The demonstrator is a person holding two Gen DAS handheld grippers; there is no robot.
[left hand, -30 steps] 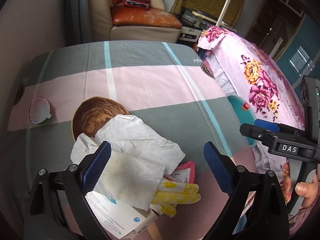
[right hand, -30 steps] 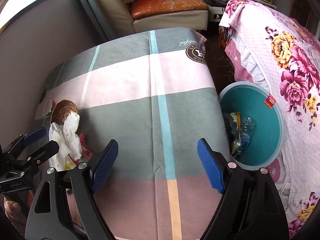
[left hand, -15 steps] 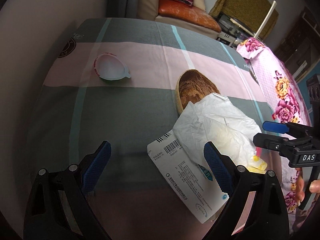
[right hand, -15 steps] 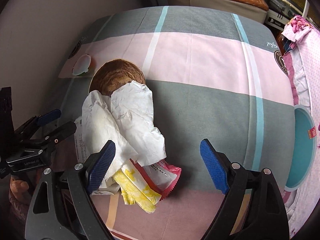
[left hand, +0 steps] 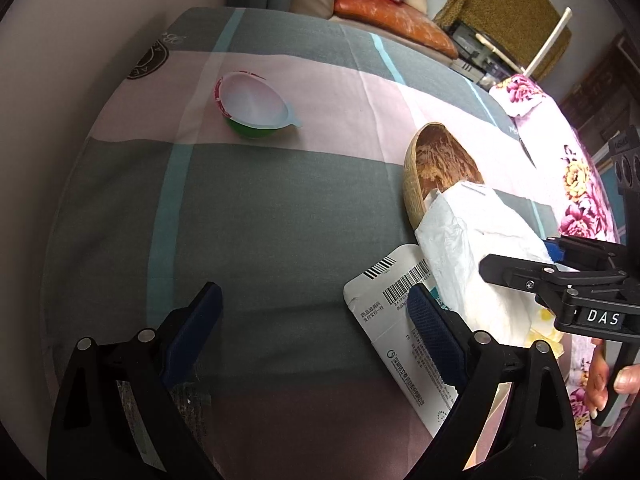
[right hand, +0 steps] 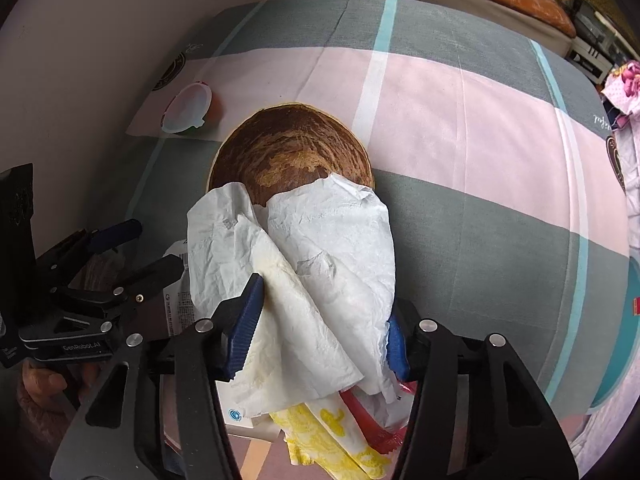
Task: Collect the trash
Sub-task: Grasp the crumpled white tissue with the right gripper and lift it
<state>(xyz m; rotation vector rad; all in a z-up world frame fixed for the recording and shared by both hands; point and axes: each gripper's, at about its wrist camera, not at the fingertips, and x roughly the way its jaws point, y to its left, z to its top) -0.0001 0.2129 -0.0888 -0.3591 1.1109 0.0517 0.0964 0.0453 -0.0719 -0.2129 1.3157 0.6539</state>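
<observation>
A pile of trash lies on the striped cloth: crumpled white paper (right hand: 320, 264) over a flattened white carton (left hand: 384, 320), with a yellow wrapper (right hand: 320, 432) and a red wrapper (right hand: 376, 428) under it. My right gripper (right hand: 320, 334) straddles the paper, its jaws closing, and both blue pads touch the paper's sides. Behind the pile sits a brown shell bowl (right hand: 288, 156). My left gripper (left hand: 314, 296) stands open over bare grey cloth, its right finger above the carton's edge. An empty plastic cup (left hand: 256, 108) lies farther back.
The cloth-covered table (right hand: 480, 140) ends at a wall on the left. A teal bin (right hand: 628, 340) stands below the table's right edge. A flowered bedspread (left hand: 576, 184) and a sofa (left hand: 392, 20) lie beyond. A person's hand (left hand: 600, 376) holds the right gripper's handle.
My right gripper swung left from the bin side, came down over the pile, and its jaws narrowed around the white paper. My left gripper shifted left off the pile onto bare cloth.
</observation>
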